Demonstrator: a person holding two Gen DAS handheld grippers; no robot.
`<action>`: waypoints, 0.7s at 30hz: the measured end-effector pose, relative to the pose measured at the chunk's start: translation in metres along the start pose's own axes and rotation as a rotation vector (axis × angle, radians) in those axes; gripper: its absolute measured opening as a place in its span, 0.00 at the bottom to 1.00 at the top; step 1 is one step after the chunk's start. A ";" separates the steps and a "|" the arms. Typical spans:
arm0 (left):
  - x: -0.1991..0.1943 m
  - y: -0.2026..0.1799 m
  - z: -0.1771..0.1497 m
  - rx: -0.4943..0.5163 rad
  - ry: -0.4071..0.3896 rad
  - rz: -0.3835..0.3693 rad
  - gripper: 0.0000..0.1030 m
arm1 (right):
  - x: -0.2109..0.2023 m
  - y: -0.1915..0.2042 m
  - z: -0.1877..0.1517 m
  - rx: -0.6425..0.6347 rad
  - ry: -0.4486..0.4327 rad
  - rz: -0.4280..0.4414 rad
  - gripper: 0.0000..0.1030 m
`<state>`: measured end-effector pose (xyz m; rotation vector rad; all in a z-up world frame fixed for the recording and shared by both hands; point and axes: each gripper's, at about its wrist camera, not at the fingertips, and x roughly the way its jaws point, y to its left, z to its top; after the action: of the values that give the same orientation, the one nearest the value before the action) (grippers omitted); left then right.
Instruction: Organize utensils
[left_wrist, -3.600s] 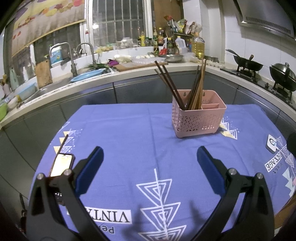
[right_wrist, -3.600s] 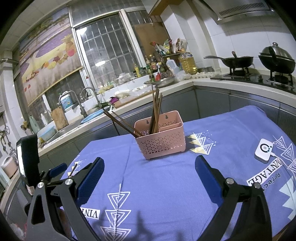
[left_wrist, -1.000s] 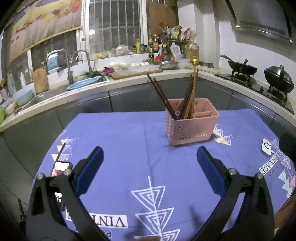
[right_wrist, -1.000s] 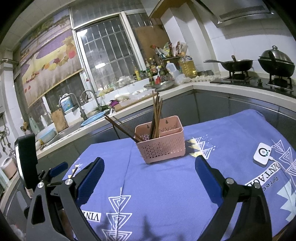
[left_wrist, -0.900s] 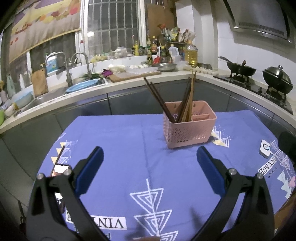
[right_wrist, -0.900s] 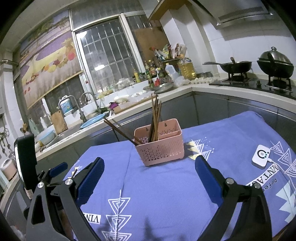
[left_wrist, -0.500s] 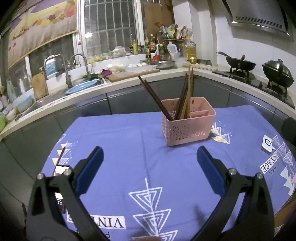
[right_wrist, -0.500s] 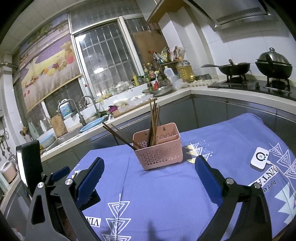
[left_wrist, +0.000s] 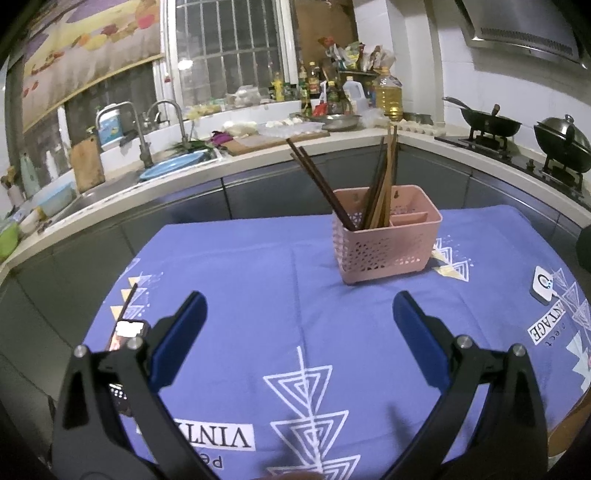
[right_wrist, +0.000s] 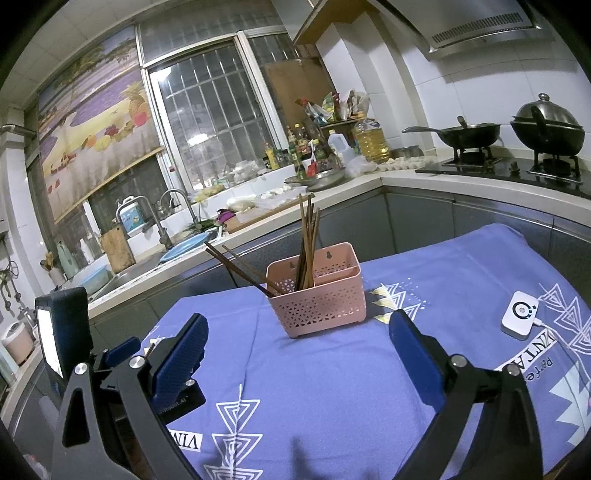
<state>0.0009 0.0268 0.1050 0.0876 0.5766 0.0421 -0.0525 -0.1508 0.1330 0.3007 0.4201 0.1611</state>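
- My left gripper (left_wrist: 297, 314) and right gripper (right_wrist: 297, 336) hang over the purple printed tablecloth (left_wrist: 258, 295), jaws spread wide, empty.
- Mid-table: pink perforated plastic caddy (left_wrist: 386, 243), probably light, could tip.
- Brown wooden chopsticks (left_wrist: 382, 181) stand in its left compartment; thin, stiff, likely slick. I'd pinch mid-shaft.

Blue tablecloth (left_wrist: 258, 280), white puck (right_wrist: 520, 318) (cabled), wok (right_wrist: 469, 134)

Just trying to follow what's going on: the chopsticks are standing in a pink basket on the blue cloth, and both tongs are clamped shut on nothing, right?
Not quite. The chopsticks do stand in the pink basket on the blue cloth, but both tongs are wide open and empty: the left tongs in the left wrist view, the right tongs in the right wrist view.
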 end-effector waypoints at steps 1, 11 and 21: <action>0.000 0.001 0.000 -0.004 0.003 -0.002 0.94 | 0.000 0.000 0.000 -0.001 0.000 0.000 0.94; 0.003 0.006 -0.001 -0.009 0.019 0.006 0.94 | 0.001 0.003 -0.004 -0.002 0.006 0.001 0.94; 0.008 0.006 -0.004 0.007 0.038 0.015 0.94 | 0.003 0.006 -0.011 -0.002 0.012 0.003 0.94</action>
<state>0.0056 0.0339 0.0979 0.0977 0.6139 0.0566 -0.0554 -0.1418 0.1240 0.2989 0.4313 0.1661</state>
